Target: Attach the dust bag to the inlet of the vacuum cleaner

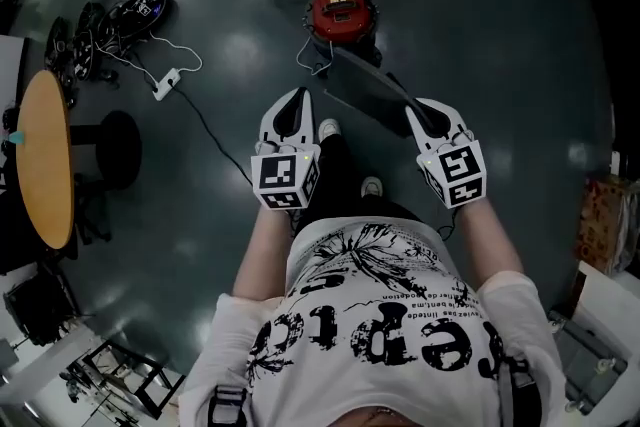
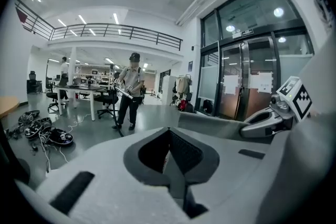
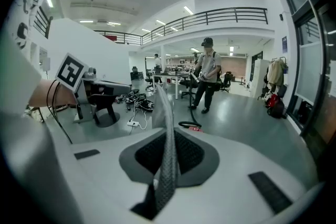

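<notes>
A red canister vacuum cleaner (image 1: 342,10) stands on the dark floor ahead of me. The dust bag (image 1: 368,93) is a flat dark grey sheet that reaches from my right gripper (image 1: 420,115) toward the vacuum. In the right gripper view the bag (image 3: 167,149) runs edge-on between the shut jaws. My left gripper (image 1: 297,97) is held level beside it, jaws shut, just left of the bag's near corner. In the left gripper view the bag (image 2: 220,122) stretches across to the right gripper (image 2: 265,122). A pale sliver lies between the left pads (image 2: 186,152); what it is I cannot tell.
A round wooden table (image 1: 45,160) and a black stool (image 1: 118,145) stand at the left. A power strip (image 1: 165,83) with white cable and a heap of cables (image 1: 120,20) lie on the floor. A cardboard box (image 1: 600,215) sits at the right. A person (image 2: 130,94) stands farther off.
</notes>
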`<control>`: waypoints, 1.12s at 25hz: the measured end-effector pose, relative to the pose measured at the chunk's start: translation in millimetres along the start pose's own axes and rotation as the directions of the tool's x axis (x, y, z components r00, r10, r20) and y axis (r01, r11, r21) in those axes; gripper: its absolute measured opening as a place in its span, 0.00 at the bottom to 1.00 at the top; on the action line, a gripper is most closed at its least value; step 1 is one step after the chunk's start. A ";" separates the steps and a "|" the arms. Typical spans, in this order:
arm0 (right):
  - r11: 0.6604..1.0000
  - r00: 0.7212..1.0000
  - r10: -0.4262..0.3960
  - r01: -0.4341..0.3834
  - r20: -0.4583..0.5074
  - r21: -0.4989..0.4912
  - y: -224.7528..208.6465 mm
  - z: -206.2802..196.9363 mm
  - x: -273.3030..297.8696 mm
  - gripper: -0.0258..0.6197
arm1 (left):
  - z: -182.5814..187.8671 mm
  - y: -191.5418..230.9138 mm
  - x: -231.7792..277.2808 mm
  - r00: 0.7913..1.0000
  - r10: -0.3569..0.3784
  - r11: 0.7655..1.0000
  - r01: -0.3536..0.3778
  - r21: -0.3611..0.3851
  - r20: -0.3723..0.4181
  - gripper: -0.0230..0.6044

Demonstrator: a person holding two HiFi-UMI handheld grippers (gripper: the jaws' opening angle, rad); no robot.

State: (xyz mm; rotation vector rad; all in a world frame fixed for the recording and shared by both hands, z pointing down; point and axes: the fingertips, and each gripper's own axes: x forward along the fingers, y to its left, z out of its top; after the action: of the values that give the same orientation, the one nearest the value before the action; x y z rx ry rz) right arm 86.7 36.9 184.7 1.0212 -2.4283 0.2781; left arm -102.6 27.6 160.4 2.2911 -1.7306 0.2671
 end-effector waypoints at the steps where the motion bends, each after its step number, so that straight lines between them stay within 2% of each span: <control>1: 1.000 1.000 -0.001 0.001 -0.012 0.003 -4.5 1.5 12.8 0.08 | 0.1 8.5 15.1 1.000 -0.015 1.000 0.015 -0.001 -0.011 0.04; 6: 1.000 0.996 0.016 -0.017 -0.086 -0.015 -26.4 10.2 76.0 0.08 | 12.8 47.8 87.7 0.995 -0.093 0.996 0.093 0.012 -0.039 0.04; 10: 0.998 0.996 0.027 -0.031 -0.085 -0.047 -40.8 17.5 125.1 0.08 | 10.9 66.6 138.8 0.984 -0.169 0.986 0.169 0.001 -0.058 0.04; 14: 0.999 0.995 0.043 -0.046 -0.087 -0.029 -50.9 11.8 160.1 0.08 | -2.8 76.3 172.1 0.976 -0.188 0.981 0.192 0.029 -0.108 0.04; 17: 0.998 0.993 0.066 -0.066 -0.099 0.007 -53.3 -0.9 176.9 0.08 | -16.9 79.7 182.4 0.973 -0.190 0.981 0.192 0.002 -0.128 0.04; 19: 0.996 0.990 0.090 -0.090 -0.112 0.012 -56.1 -17.2 188.4 0.08 | -32.7 80.6 191.8 0.974 -0.179 0.984 0.179 -0.015 -0.136 0.04; 22: 0.991 0.984 0.129 -0.132 -0.120 -0.018 -61.3 -47.3 210.0 0.08 | -66.1 82.6 212.1 0.980 -0.168 0.986 0.167 -0.017 -0.107 0.04; 28: 0.977 0.978 0.178 -0.189 -0.109 -0.097 -70.0 -137.7 262.8 0.08 | -160.2 102.7 256.2 0.993 -0.106 0.994 0.108 0.022 -0.054 0.04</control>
State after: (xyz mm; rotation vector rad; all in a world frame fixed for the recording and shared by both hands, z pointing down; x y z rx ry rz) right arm 27.8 -123.7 437.1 0.7207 -2.4205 0.2520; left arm -129.7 -183.2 398.5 2.3630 -1.5816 0.3268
